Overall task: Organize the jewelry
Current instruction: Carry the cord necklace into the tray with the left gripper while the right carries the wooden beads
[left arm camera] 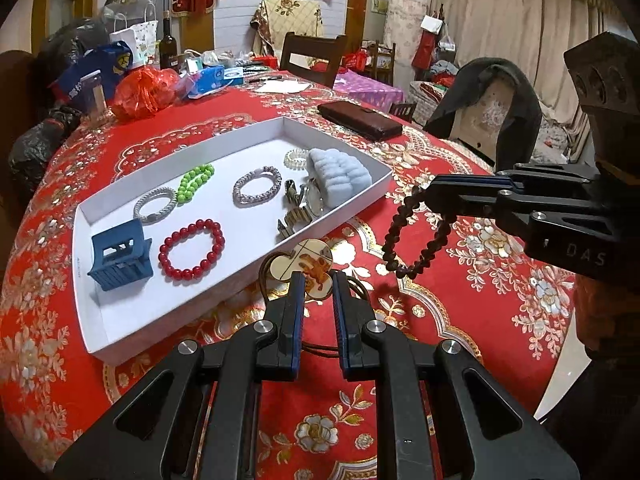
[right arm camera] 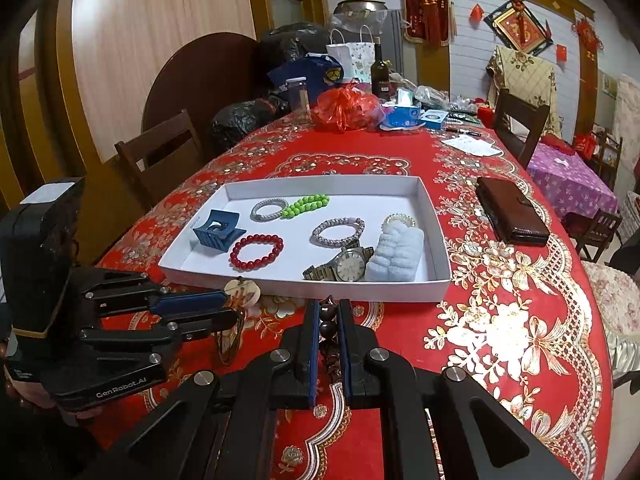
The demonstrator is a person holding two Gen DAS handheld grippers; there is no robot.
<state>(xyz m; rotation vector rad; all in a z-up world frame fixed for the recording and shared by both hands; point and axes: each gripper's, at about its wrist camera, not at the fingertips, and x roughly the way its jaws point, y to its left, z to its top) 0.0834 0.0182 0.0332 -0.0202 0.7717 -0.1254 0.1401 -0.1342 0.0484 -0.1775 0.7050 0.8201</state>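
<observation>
A white tray (left arm camera: 100, 320) (right arm camera: 440, 236) on the red tablecloth holds a blue hair claw (left arm camera: 120, 256), a red bead bracelet (left arm camera: 192, 250), a green bead bracelet (left arm camera: 195, 183), two grey woven bracelets (left arm camera: 257, 191), a watch (right arm camera: 346, 266), a clear coil hair tie (left arm camera: 295, 157) and a pale blue scrunchie (left arm camera: 340, 179). My left gripper (left arm camera: 316, 280) is shut on a cream flower-shaped pendant (left arm camera: 306, 264) with a brown cord, just in front of the tray. My right gripper (right arm camera: 328, 312) is shut on a dark brown bead bracelet (left arm camera: 412, 240), which hangs above the cloth right of the tray.
A brown leather wallet (left arm camera: 360, 120) lies behind the tray. Bags, a wine bottle (left arm camera: 168, 46), tissue boxes and papers crowd the far end of the table. Wooden chairs stand around the table.
</observation>
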